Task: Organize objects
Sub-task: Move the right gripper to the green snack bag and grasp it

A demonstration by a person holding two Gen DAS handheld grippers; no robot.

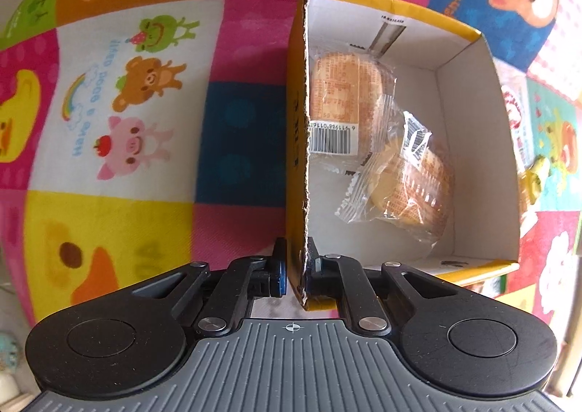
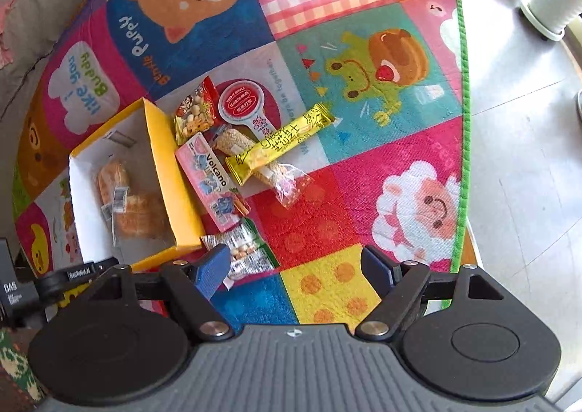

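While the left gripper [image 1: 294, 266] pinches the yellow box [image 1: 469, 84] by its near wall, fingers closed on the cardboard, the right gripper [image 2: 296, 266] hangs empty with fingers spread wide. The peanut packet [image 2: 242, 254] lies on the mat [image 2: 327, 223] just beside its left finger, long axis slanting away rightward.

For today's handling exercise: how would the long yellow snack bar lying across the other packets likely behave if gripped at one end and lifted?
The yellow snack bar looks thin and foil-wrapped, so it is probably light and somewhat slippery. It is long, so an end grip may let it droop or swing. It rests on a clear-wrapped bar, which lifting might nudge.
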